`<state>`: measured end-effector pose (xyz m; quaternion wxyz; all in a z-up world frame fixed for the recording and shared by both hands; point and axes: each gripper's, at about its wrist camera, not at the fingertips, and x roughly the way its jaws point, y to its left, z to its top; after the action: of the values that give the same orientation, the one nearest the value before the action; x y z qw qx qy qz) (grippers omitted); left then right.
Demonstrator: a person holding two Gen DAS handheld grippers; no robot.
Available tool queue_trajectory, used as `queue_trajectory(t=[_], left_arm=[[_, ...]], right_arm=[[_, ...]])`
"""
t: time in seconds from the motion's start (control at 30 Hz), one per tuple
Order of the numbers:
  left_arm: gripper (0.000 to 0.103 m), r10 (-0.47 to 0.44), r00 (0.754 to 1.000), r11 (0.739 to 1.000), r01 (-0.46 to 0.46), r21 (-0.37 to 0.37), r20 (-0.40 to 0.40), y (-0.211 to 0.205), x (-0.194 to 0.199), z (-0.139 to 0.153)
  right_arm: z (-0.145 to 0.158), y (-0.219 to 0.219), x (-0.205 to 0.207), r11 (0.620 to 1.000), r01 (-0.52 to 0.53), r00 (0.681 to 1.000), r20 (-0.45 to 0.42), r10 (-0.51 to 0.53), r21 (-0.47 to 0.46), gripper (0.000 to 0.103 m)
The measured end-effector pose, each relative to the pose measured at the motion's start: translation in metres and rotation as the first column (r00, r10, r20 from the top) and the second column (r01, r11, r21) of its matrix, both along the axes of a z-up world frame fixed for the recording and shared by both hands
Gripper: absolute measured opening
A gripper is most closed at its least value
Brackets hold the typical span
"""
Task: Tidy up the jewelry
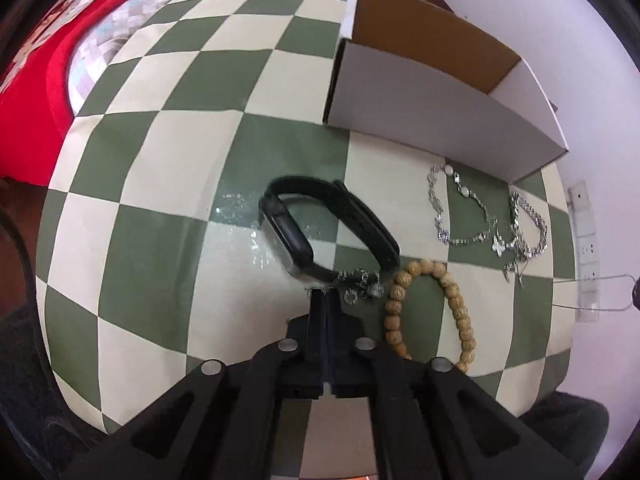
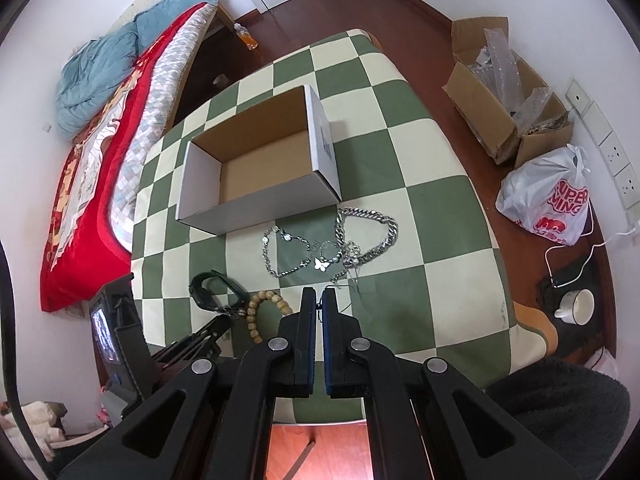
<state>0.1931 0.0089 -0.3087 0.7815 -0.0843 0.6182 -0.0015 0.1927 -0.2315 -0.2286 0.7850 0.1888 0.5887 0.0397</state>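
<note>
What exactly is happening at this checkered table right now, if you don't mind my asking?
A person is sorting jewelry with two handheld grippers. The left gripper is shut at a small silver charm chain beside the black watch and wooden bead bracelet. The right gripper hangs nearly shut near the silver chains. The cardboard box holds nothing yet.

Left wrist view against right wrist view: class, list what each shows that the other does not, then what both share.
Only the left wrist view shows the small charm bracelet up close at the left gripper, whose jaws are together.

Only the right wrist view shows the box's bare inside floor, the plastic bag, the cup and the right gripper.

Both show the checkered table, open box, black band, wooden bead bracelet and silver chains.
</note>
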Motion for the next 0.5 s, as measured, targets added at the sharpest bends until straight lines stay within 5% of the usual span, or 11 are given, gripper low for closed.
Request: queue_trajectory(t=[0.13, 0.37, 0.5], left_arm=[[0.0, -0.009, 0.999, 1.0, 0.009, -0.004, 0.032, 0.003, -0.009, 0.012], [0.0, -0.027, 0.989, 0.997, 0.038, -0.069, 0.146, 0.022, -0.017, 0.073], [0.004, -0.007, 0.995, 0.981, 0.026, -0.19, 0.099, 0.038, -0.002, 0.053]], right_arm=[[0.0, -0.005, -0.002, 1.0, 0.012, 1.0, -0.001, -0.012, 0.004, 0.003], [0.017, -0.015, -0.004, 0.999, 0.035, 0.999, 0.034, -0.035, 0.021, 0.002], [0.024, -0.018, -0.002, 0.999, 0.04, 0.998, 0.046, -0.042, 0.034, 0.002]])
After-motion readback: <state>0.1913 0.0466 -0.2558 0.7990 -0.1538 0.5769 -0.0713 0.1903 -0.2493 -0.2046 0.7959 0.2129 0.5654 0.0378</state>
